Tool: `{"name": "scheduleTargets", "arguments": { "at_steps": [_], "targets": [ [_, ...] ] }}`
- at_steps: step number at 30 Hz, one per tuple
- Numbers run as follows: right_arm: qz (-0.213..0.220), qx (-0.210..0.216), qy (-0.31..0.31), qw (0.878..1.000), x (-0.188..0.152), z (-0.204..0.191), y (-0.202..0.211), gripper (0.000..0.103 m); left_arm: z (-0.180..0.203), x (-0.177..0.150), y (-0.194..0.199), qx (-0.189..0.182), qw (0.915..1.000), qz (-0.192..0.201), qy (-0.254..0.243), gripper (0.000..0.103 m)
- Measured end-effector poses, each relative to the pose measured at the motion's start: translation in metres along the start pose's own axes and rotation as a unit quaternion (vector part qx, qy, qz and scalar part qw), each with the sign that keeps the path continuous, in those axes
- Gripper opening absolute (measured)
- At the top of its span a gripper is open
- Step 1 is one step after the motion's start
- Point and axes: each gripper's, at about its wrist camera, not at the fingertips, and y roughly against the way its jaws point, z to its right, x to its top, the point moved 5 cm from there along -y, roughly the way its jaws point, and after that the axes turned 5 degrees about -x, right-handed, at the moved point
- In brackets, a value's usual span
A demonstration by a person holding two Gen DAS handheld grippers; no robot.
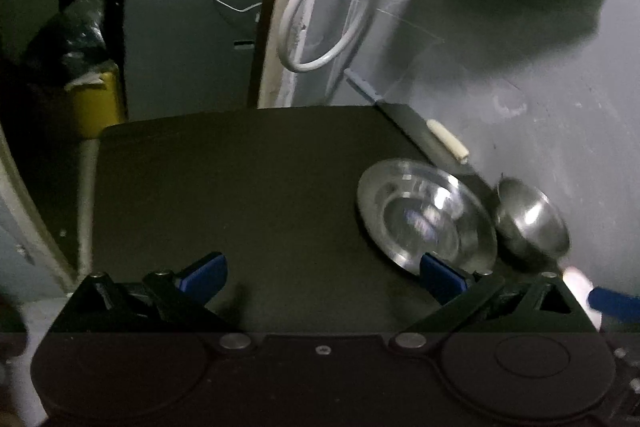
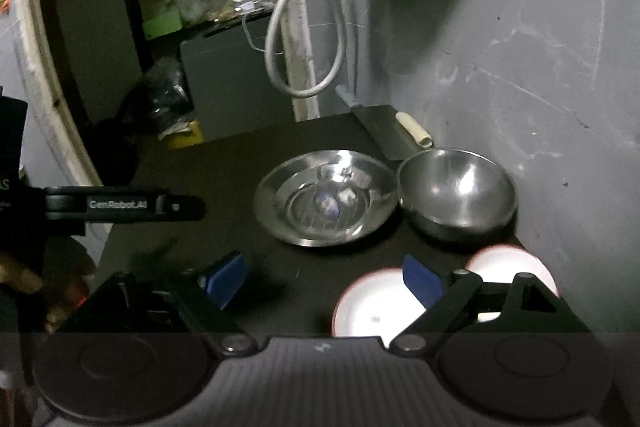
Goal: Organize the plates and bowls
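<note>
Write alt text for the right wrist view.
The open, empty right gripper hovers over a dark table holding a steel plate beside a steel bowl, with two white dishes nearer.

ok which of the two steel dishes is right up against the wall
The deep round steel bowl; it sits beside the grey wall. The shallow wide-rimmed steel plate lies further from it, toward the table's middle.

Steel plate upright on dark tabletop, steel bowl just beside it by wall. White plate and white bowl nearer camera, partly hidden.
</note>
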Motion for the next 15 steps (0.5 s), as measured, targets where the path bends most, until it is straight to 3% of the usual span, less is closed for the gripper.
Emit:
{"name": "scheduleTargets", "arguments": {
  "at_steps": [9,15],
  "targets": [
    [-0.036,-0.011,-0.062,0.997,0.014,0.02,-0.075,0.073,0.013,0.02,-0.071,-0.024,0.9993,-0.028,0.001,0.102],
    [-0.053,-0.028,-0.069,0.996,0.013,0.024,-0.096,0.059,0.017,0.019,-0.085,-0.034,0.9986,-0.039,-0.007,0.09]
  ]
}}
